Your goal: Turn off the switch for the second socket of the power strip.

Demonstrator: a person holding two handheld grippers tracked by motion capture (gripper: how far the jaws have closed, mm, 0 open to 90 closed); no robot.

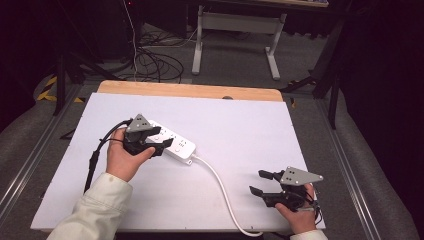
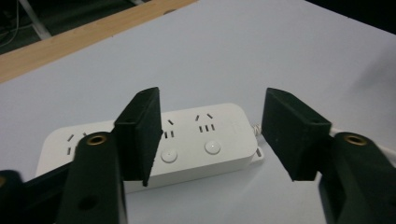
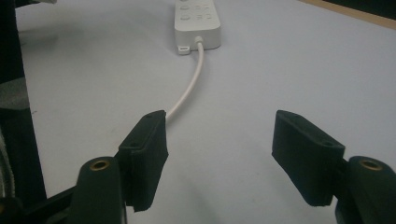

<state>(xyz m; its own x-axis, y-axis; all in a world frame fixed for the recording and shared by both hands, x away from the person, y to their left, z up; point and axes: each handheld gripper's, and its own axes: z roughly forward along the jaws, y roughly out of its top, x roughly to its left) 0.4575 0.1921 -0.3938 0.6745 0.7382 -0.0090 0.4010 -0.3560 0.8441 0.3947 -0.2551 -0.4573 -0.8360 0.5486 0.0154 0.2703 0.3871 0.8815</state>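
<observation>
A white power strip (image 1: 176, 142) lies flat on the white table top, left of centre, with several sockets and round switches (image 2: 212, 147). Its white cord (image 1: 220, 185) curves off the strip's right end toward the table's front edge. My left gripper (image 1: 159, 146) hovers over the strip's near side, open, its jaws apart just above the strip (image 2: 201, 135). My right gripper (image 1: 260, 183) rests at the front right, open and holding nothing, pointing left toward the cord (image 3: 187, 95). The strip's end (image 3: 197, 21) lies farther off in the right gripper view.
The white board (image 1: 240, 125) covers the table, with a wooden edge (image 1: 190, 90) along the far side. Behind it stand a desk frame (image 1: 235, 35) and loose floor cables (image 1: 150, 60). A black cable (image 1: 97, 150) trails from my left gripper.
</observation>
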